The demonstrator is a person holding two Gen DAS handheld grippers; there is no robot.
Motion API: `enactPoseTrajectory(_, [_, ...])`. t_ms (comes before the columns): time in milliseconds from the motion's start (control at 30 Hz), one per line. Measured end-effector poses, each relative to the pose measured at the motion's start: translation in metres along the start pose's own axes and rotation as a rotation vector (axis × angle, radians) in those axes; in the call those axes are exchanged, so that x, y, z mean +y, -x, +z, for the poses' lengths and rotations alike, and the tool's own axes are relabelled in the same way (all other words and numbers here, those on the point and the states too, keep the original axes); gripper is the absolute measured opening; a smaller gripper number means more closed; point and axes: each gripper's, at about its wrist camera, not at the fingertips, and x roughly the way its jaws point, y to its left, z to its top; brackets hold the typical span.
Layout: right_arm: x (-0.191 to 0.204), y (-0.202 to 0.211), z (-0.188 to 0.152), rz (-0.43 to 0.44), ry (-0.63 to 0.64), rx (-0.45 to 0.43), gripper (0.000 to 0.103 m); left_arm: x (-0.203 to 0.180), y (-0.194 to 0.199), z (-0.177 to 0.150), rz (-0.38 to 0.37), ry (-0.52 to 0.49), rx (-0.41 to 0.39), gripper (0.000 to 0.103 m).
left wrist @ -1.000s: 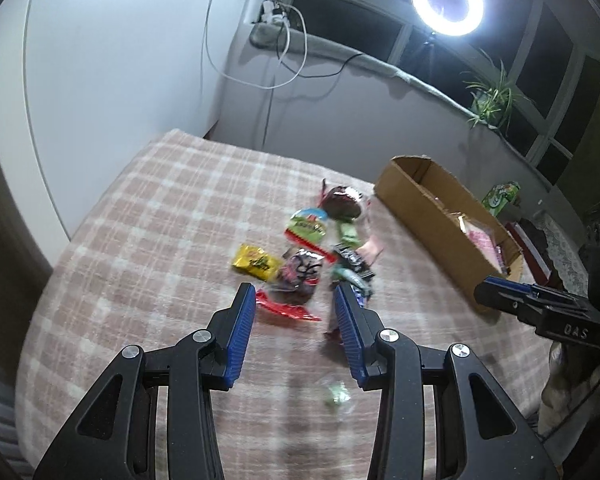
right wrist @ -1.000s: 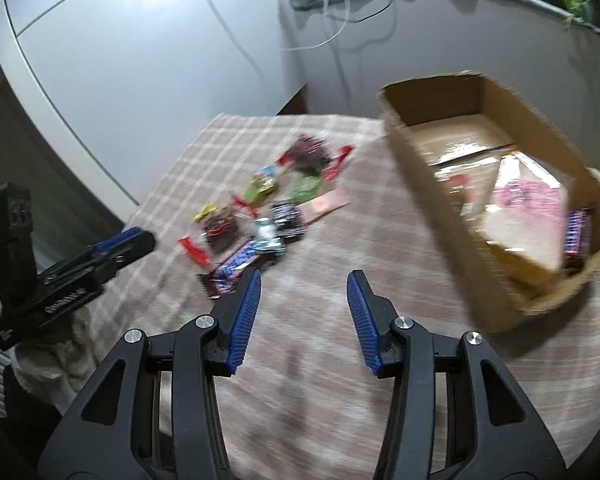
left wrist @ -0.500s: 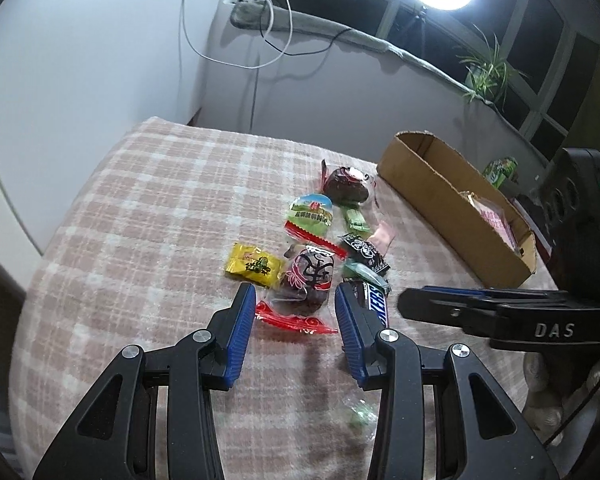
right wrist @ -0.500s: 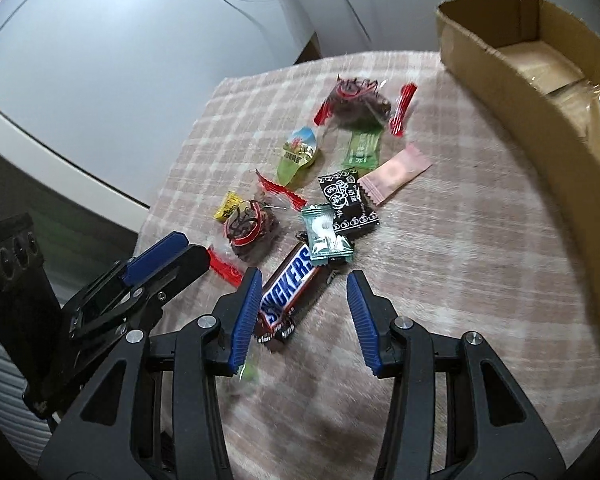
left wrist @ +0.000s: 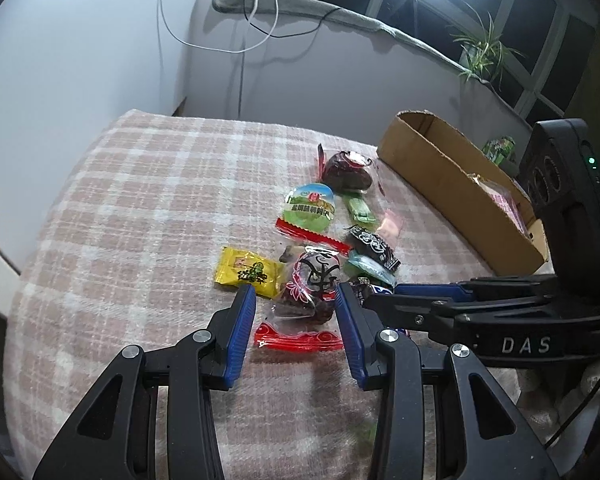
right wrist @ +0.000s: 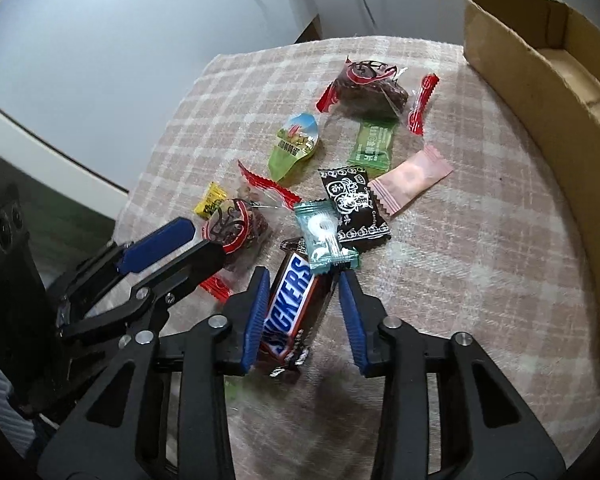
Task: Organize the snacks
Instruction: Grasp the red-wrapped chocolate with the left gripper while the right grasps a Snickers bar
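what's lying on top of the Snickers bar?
A teal mint wrapper overlaps the far end of the Snickers bar. Whatever is under the bar is hidden.

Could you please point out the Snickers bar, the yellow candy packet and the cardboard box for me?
Snickers bar [right wrist: 288,304]: right wrist view, on the blue lettering of its wrapper.
Yellow candy packet [left wrist: 249,272]: left wrist view, middle of its printed face.
Cardboard box [left wrist: 440,176]: left wrist view, on its near outer wall.

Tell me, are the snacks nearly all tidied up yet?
Not yet. Done: a few packets already lie in the box. In hand: nothing is gripped; the open right gripper straddles the Snickers, and the open left gripper is around the dark red-edged packet. Left: all the other snacks, like the yellow one, are on the cloth.
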Motion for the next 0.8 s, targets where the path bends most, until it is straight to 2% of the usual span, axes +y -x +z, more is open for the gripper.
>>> enactPoseTrajectory(167, [0.001,0.007,-0.005,-0.067,0.069,-0.012,0.036,-0.005,-0.008,0.003,-0.004,-0.012,0.017,0.04])
enactPoseTrajectory(433, [-0.004,0.01,-0.014,-0.087,0.111,0.003,0.033,-0.01,-0.031,0.006,0.012,-0.016,0.058,0.04])
enactPoseTrajectory(800, [-0.004,0.022,-0.027,-0.075,0.111,-0.027,0.031,-0.008,-0.018,0.001,0.041,0.002,0.025,0.036])
